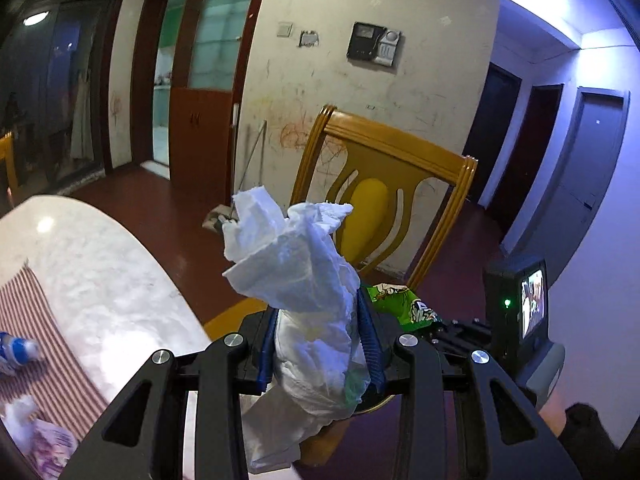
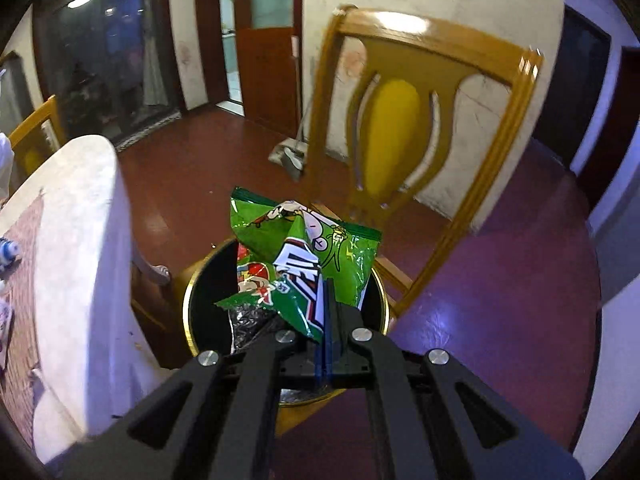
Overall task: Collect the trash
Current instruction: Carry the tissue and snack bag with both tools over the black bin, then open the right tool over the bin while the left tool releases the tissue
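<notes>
Marble tabletop [image 1: 120,280]; crumpled tissue [image 1: 296,264], glossy crinkled wrapper [image 2: 304,248].

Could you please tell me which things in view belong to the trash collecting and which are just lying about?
Part of the job:
- crumpled tissue, held in the left tongs
- green snack bag, held in the right tongs
- black bin under the bag
- plastic bottle on the table, probably trash

Just lying about:
- wooden chair
- marble table
- striped cloth
</notes>
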### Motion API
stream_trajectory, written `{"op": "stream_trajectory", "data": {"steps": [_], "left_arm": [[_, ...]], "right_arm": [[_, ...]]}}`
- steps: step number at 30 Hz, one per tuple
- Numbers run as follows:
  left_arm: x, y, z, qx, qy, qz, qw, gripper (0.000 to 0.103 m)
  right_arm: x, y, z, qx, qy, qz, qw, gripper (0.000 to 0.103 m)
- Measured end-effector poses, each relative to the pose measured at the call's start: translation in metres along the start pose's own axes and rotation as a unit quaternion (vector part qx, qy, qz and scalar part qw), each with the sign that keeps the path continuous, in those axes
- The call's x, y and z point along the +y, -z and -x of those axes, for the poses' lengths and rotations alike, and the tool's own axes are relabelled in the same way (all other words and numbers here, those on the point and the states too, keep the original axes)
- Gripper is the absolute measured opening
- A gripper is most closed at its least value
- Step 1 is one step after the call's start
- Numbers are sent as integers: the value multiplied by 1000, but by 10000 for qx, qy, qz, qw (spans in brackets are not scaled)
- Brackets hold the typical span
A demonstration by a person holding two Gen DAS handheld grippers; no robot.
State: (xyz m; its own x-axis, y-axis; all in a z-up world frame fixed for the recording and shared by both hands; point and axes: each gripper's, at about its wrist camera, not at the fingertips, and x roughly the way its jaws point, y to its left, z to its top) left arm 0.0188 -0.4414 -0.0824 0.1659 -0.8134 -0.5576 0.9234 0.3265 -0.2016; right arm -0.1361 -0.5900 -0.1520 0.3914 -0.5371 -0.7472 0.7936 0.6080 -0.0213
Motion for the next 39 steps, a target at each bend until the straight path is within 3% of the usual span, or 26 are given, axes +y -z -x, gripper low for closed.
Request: {"op": "stream_trajectory", "data": {"steps": [7, 10, 11, 12, 13, 14, 24, 33, 37, 38, 39], "left_arm": [[0, 6, -11, 107, -29, -36, 9999, 35], [0, 5, -15, 147, -38, -48, 9999, 35], [-2, 5, -17, 167, -46, -57, 9998, 35], [-2, 5, -19, 184, -56, -62, 9998, 35], [-3, 5, -22, 198, -58, -61, 9998, 35], [-4, 6, -24, 201, -57, -64, 9998, 35], [-18, 10, -56, 442, -31, -244, 9987, 35], [-30, 21, -144, 1287, 47, -300, 9912, 35], [-38, 25, -169, 1480, -15, -421, 9881, 36], [-40, 26, -174, 1518, -58, -448, 9874, 39], [-42, 27, -177, 1531, -71, -456, 9871, 53]], "right_arm": [[-4, -1, -38, 253, -3, -164, 9995, 1], [1, 4, -64, 610, -59, -199, 9979, 7], [2, 4, -74, 745, -23, -217, 9970, 25], [4, 7, -83, 893, 44, -219, 9958, 36], [6, 10, -87, 937, 107, -222, 9953, 56], [6, 11, -90, 942, 188, -234, 9951, 60], [-8, 4, -79, 754, 361, -484, 9953, 63], [-40, 8, -57, 609, 597, -997, 9914, 63], [-52, 10, -46, 526, 689, -1131, 9898, 63], [-56, 11, -42, 471, 730, -1187, 9891, 63], [-60, 11, -40, 431, 757, -1226, 9886, 63]]}}
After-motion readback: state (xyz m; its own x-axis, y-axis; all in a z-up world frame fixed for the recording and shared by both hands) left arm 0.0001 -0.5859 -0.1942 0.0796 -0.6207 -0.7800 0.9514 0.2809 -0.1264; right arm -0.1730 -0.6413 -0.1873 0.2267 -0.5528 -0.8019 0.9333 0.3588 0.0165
